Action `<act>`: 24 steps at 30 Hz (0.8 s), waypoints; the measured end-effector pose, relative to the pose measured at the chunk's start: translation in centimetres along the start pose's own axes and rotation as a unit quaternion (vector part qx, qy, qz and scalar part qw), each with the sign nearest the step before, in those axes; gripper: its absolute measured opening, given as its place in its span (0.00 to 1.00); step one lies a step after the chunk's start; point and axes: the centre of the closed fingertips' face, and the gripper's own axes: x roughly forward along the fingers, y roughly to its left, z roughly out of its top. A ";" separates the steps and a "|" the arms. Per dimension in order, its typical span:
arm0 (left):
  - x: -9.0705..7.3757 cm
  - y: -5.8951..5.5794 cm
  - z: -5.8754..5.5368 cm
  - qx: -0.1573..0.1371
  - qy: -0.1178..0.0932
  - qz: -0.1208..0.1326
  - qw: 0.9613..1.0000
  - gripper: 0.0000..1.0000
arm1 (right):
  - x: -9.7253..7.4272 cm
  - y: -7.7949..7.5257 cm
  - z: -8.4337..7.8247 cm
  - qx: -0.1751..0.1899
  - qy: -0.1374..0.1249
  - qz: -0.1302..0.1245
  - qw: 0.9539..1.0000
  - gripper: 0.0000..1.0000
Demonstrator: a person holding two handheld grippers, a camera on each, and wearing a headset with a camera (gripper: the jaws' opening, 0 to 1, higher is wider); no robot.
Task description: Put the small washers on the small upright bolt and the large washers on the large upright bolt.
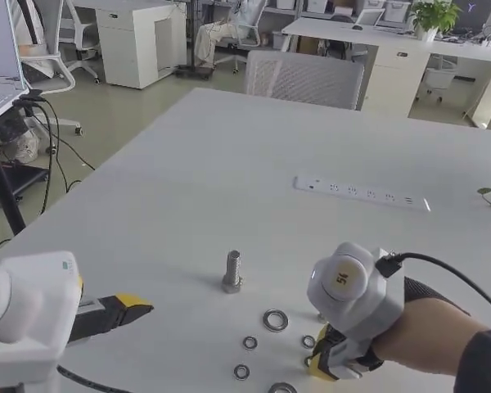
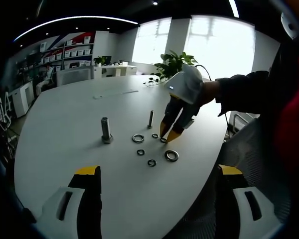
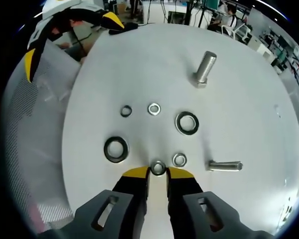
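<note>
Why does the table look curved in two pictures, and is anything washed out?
Left gripper view: fisheye bends the table round; windows glare white. Right gripper view: same bulge, washers crisp. Head view: straight edges, even light.

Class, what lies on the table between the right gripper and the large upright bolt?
A large washer, in the right gripper view, between the right gripper and the large bolt.

Head view looks down over the white tabletop (image 1: pixel 229 164); gripper views face each other low across it (right nearest), sharing the silver ring washers (image 3: pixel 187 123).
</note>
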 end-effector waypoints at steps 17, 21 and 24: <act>0.2 -0.1 0.0 -0.001 -0.001 -0.006 1.000 0.95 | -1.3 0.2 -0.7 -0.007 0.010 -0.002 1.000 0.14; 0.2 -0.1 0.1 0.000 -0.002 -0.006 1.000 0.95 | -2.1 0.1 -1.0 -0.003 0.010 -0.004 1.000 0.14; 0.2 -0.1 0.1 0.000 -0.003 -0.006 1.000 0.95 | -2.8 0.0 -1.1 0.004 0.005 -0.004 1.000 0.14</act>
